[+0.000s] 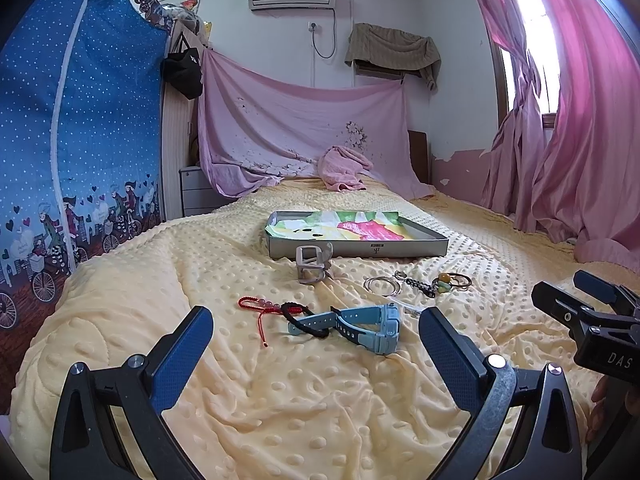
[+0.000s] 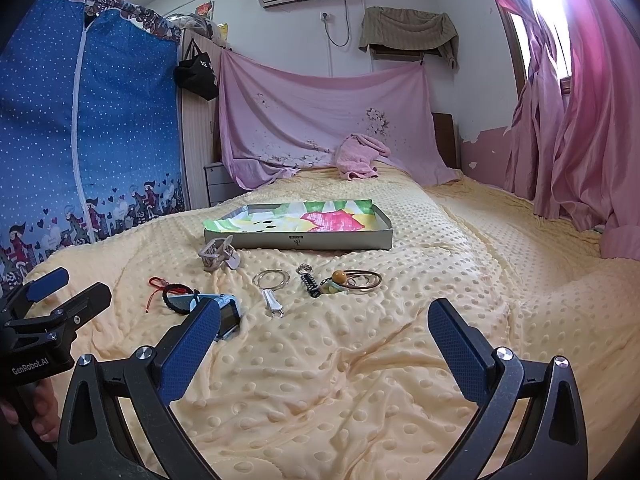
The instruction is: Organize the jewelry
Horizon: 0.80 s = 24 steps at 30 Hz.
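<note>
A shallow grey tray [image 1: 360, 246] [image 2: 304, 241] with a colourful lining lies on the yellow bedspread. In front of it lie a beige hair claw [image 1: 313, 262] [image 2: 218, 257], silver bangles [image 1: 382, 285] [image 2: 271, 279], a black beaded charm [image 1: 420, 285] [image 2: 311, 283], a bead with thin rings [image 1: 450, 281] [image 2: 352, 279], a red cord bracelet [image 1: 262, 307] [image 2: 158, 285], a black braided bracelet [image 1: 304, 322] [image 2: 176, 298] and a light blue watch [image 1: 360, 326] [image 2: 224, 312]. A white clip [image 2: 273, 304] lies near the bangles. My left gripper [image 1: 316, 344] is open just before the watch. My right gripper [image 2: 324, 340] is open and empty, nearer than the jewelry.
A pink towel [image 1: 344, 170] lies at the bed's far end under a hung pink sheet [image 1: 300, 120]. A blue fabric wardrobe [image 1: 80, 140] stands left, pink curtains [image 1: 580, 140] right. The other gripper shows at each view's edge [image 1: 592, 320] [image 2: 48, 312].
</note>
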{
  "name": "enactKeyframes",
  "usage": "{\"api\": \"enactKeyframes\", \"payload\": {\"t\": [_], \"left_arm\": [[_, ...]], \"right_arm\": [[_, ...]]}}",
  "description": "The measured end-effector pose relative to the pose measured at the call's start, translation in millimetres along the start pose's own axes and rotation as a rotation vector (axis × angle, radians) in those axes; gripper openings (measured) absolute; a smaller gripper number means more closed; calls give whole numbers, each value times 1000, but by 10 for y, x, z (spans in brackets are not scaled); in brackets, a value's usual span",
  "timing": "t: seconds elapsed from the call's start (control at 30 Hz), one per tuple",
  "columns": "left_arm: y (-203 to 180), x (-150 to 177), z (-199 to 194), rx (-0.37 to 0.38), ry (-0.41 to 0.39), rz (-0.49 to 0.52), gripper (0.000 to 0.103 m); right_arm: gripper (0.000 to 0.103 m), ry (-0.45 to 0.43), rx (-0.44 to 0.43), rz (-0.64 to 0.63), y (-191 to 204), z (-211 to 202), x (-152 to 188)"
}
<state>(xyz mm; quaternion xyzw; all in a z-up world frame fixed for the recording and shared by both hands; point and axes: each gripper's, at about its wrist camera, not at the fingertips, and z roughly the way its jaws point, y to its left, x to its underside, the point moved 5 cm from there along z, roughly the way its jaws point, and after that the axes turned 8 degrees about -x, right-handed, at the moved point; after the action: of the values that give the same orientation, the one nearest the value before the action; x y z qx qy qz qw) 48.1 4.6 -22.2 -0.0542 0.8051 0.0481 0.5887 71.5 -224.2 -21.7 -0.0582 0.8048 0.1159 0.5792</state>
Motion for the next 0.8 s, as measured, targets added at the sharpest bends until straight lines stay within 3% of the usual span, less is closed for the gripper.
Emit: {"api": "enactKeyframes", "payload": {"t": [0.8], "left_arm": [[-38, 11, 3, -4, 3, 9, 103]], "right_arm": [[102, 2, 0, 2, 0, 2, 5]]}}
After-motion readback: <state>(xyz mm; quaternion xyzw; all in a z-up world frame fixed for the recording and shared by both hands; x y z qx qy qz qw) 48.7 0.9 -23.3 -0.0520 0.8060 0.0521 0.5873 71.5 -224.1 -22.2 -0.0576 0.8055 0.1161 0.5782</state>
